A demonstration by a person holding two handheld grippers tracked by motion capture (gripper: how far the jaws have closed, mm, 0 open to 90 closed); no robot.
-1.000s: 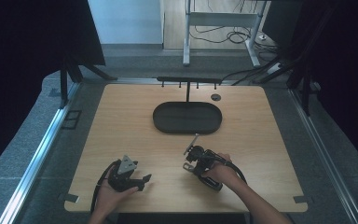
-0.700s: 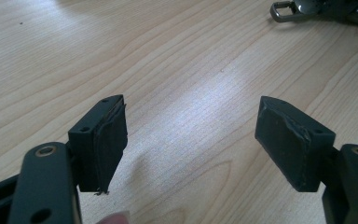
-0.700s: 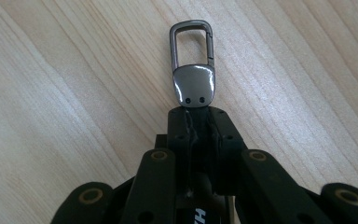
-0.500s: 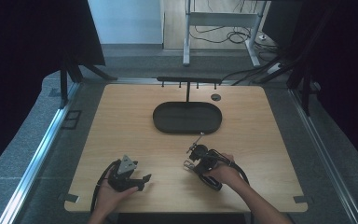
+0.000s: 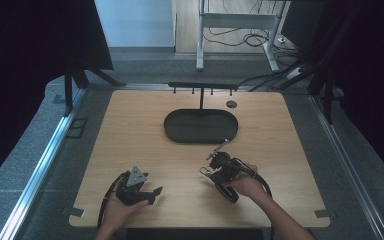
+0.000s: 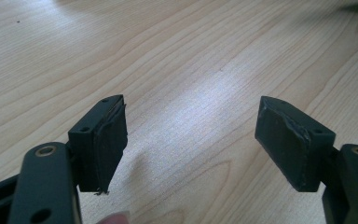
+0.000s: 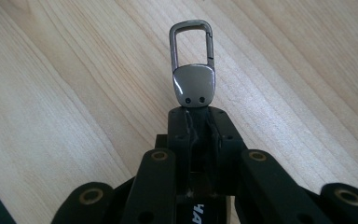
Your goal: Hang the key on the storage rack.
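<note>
My right gripper (image 7: pixel 196 122) is shut on a metal key-ring clip (image 7: pixel 193 60), whose carabiner loop sticks out past the jaw tips over the wooden table. In the high view the right gripper (image 5: pixel 219 159) sits right of centre near the front, and the clip (image 5: pixel 221 147) points toward the black oval tray (image 5: pixel 201 125). My left gripper (image 6: pixel 190 135) stands open with only bare wood between its pads (image 6: pixel 106 140). It rests in a hand at the front left, the left gripper (image 5: pixel 152 192) pointing right.
A black rack with several pegs (image 5: pixel 202 87) stands behind the tray. A small round dark disc (image 5: pixel 231 104) lies at the back right. The table's front edge (image 5: pixel 195 224) runs just below both hands.
The right gripper with the clip has shifted slightly toward the tray and lifted a little. The left gripper has stayed in place.
</note>
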